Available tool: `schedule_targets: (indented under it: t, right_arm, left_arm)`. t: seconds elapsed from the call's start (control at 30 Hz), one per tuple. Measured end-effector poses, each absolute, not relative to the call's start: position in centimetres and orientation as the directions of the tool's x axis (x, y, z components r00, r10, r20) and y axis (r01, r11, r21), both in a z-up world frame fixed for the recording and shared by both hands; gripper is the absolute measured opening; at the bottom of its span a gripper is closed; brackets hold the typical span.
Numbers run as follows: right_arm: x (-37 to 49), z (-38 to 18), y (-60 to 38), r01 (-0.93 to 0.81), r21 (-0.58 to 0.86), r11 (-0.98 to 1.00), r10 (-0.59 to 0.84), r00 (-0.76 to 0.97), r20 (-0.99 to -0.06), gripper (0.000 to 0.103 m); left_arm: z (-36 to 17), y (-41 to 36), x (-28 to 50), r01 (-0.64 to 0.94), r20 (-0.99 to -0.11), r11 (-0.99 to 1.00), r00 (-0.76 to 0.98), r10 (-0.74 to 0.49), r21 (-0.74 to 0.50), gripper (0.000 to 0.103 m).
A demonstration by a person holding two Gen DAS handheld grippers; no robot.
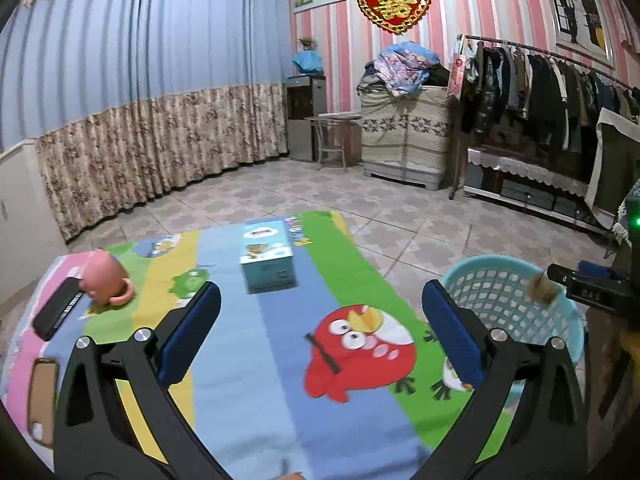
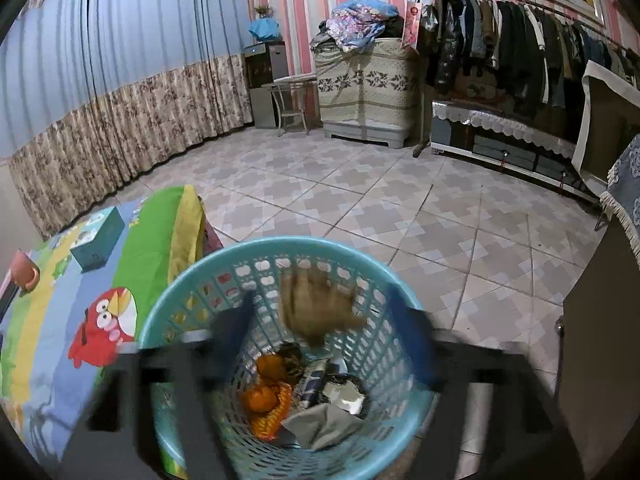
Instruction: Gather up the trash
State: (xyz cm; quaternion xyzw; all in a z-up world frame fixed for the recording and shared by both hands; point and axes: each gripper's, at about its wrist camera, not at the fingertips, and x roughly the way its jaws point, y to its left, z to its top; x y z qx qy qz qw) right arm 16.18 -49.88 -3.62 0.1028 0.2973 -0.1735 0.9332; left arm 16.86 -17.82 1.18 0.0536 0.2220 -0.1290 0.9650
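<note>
The right tool (image 2: 316, 320) is smeared by motion, so its dark fingers (image 2: 234, 332) read only as blurred shapes above the blue basket (image 2: 168, 300). Its jaws stand wide apart and grip nothing. Between them a brownish scrap (image 2: 316, 308) is also blurred; it hangs free of the pads, inside the basket's mouth, and what it is made of cannot be told. From the left wrist view the same scrap (image 1: 542, 288) shows small and soft-edged at the tip of the right tool's black body, over the basket rim (image 1: 472, 264).

In the bottom of the basket lie orange fruit peels (image 2: 260, 396), an orange net (image 2: 276, 416), a grey wrapper (image 2: 324, 420) and some dark crumpled pieces too jumbled to name.

The left tool (image 1: 320, 320) is clear and sharp, spread to its widest, with nothing between its blue pads (image 1: 188, 332); it hovers over the cartoon-bird cloth (image 1: 280, 360) on the worktop. On that cloth stand a tissue box (image 1: 268, 256), a pink mug (image 1: 106, 280) lying tipped, a black remote (image 1: 56, 308), and a phone (image 1: 40, 400) partly cut off behind the left finger. The basket stands on the tiled floor (image 2: 360, 200) just beside the worktop's edge.
</note>
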Motion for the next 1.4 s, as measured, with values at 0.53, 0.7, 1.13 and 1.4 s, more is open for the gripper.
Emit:
schedule_targets:
  t: [0.53,0.7,1.13,1.4]
  right_arm:
    - [14.0,-1.8,-43.2,0.299,-0.007,0.954,-0.252,0.790,-0.559,0.098]
    - [11.8,-0.2,-40.0,0.257,0.003,0.966,-0.221,0.837,-0.500,0.098]
    - [3.4,-0.8,-30.2,0.109,0.088,0.990,-0.058,0.890,-0.452,0.098]
    - [-0.1,-0.7,-27.9,0.067,0.048,0.997,-0.043,0.919,-0.391,0.098]
  left_arm:
    - [2.0,-7.3,9.5,0.098,-0.424,0.995,0.901,-0.090,-0.001,0.098]
    - [2.3,-4.0,7.0,0.038,-0.408,0.999,0.912,-0.037,-0.005,0.098]
    - [1.2,0.2,0.5,-0.023,-0.374,1.000,0.927,0.022,0.001,0.098]
    - [-0.2,-1.5,-1.4,0.001,-0.355,1.000,0.935,-0.004,-0.008,0.098]
